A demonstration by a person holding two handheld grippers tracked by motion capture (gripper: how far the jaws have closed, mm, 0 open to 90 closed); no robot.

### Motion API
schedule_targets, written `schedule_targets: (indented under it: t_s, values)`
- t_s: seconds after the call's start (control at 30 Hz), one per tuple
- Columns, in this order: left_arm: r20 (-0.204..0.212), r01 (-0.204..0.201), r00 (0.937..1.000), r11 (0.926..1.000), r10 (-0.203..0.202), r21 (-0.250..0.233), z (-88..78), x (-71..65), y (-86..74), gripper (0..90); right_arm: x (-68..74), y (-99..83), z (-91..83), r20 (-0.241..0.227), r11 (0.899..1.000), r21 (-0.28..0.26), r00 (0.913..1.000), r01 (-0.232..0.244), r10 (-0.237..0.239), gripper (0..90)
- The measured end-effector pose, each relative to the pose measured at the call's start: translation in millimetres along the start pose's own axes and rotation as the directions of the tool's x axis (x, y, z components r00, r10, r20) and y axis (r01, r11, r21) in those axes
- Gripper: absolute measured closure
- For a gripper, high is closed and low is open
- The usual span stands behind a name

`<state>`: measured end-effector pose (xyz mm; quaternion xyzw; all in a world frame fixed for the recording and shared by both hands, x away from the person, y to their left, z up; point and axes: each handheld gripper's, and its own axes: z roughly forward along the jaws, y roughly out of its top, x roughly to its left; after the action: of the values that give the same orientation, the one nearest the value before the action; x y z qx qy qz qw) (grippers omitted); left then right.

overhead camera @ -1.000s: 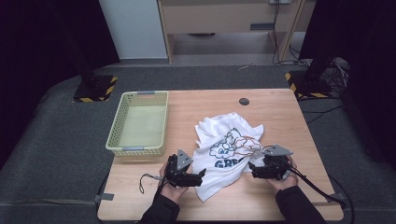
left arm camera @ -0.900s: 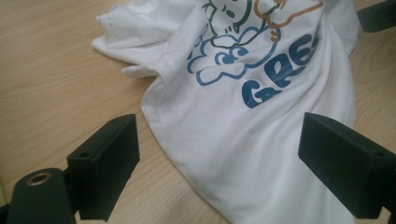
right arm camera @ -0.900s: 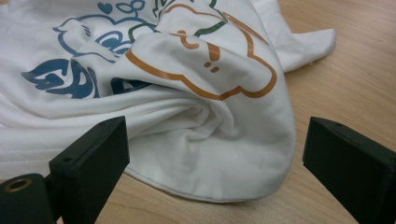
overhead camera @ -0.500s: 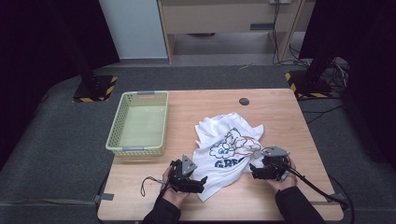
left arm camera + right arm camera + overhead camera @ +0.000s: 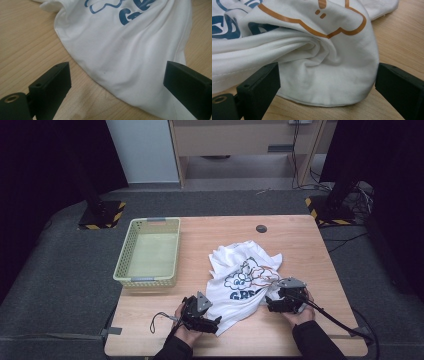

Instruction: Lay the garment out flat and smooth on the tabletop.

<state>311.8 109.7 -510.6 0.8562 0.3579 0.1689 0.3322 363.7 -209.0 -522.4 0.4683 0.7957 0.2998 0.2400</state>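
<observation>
- At the near edge of the table (image 5: 320, 245), the left hand-held gripper (image 5: 204, 316) lies low at the lower-left hem of the white T-shirt (image 5: 245, 280); its jaws have just been opening and now stand spread, with the hem lying between them in the left gripper view but neither pad pressing on the cloth (image 5: 130, 62).
- To the other side, the right hand-held gripper (image 5: 281, 301) rests at the shirt's right edge, jaws also spread wide; in the right gripper view a bunched fold of the fabric (image 5: 324, 75) bulges between them, untouched by the pads.
- The T-shirt lies crumpled on the table's middle and near part, printed side up, with blue lettering and an orange outline showing.
- Farther off to the left stands a pale yellow basket (image 5: 125, 265), well apart from the shirt, and a small dark disc (image 5: 261, 228) sits near the table's far edge.
- Likely risks: the left jaws could close on a single thin layer or on bare wood, since the hem lies flat; the right jaws could catch several layers of the fold at once, so the shirt would lift twisted rather than spread; uneven pulls could drag it off the near edge.
</observation>
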Motion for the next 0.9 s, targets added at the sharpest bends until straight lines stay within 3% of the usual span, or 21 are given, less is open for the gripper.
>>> schedule_targets:
  t_s: [0.67,0.9]
  values:
    - [0.007,-0.046,0.9989,0.9966,0.046,0.069,11.5,-4.6,-7.1,6.5,2.3,-4.8,5.7,-0.004,1.0,0.015,0.9999,0.012,-0.012,6.1]
    - [0.009,-0.046,0.9989,0.997,0.045,0.063,11.9,-4.5,-8.5,5.8,2.1,-6.0,2.1,-0.005,0.999,0.028,0.999,0.043,-0.043,5.9]
